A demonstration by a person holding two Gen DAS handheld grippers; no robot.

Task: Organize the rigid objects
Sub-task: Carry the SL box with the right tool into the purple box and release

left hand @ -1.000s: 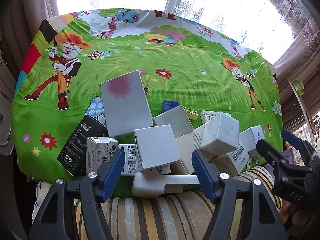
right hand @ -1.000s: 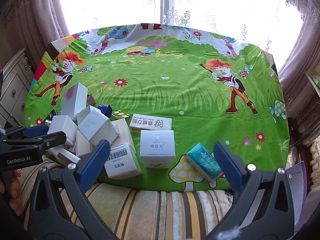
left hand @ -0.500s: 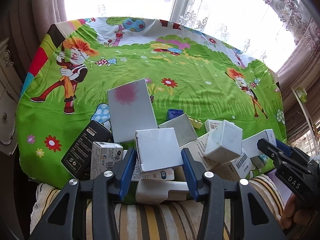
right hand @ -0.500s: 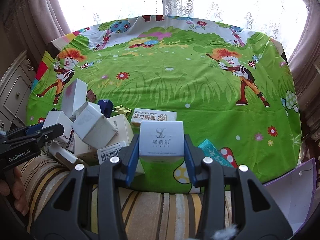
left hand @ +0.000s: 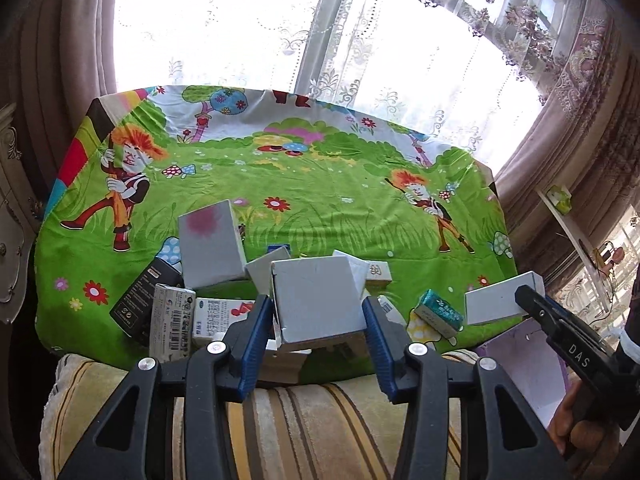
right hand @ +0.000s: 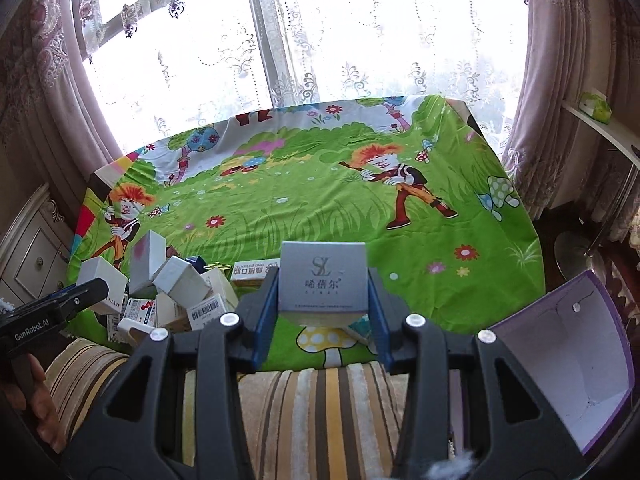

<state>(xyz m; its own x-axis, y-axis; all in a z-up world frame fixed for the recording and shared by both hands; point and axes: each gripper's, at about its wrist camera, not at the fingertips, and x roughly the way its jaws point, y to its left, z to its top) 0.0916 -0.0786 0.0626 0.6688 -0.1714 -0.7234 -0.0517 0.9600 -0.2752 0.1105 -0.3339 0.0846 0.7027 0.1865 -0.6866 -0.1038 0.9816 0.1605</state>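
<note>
Item one: your left gripper (left hand: 316, 316), blue pads clamped on the sides of a plain white box (left hand: 318, 300), held tilted above the pile of boxes (left hand: 208, 280) at the near edge of the cartoon tablecloth (left hand: 320, 184). Item two: your right gripper (right hand: 323, 292), pads pressed on a grey lettered box (right hand: 323, 278), raised clear of the cloth, pointing downward, purple-edged carton (right hand: 568, 364) at right.

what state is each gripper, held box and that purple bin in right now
left gripper: jaws shut on plain white box, lifted off the pile
right gripper: jaws shut on SL-logo box, raised above the cloth
purple bin: open, nothing visible inside
teal packet: lying tilted on the cloth
black box: lying flat
</note>
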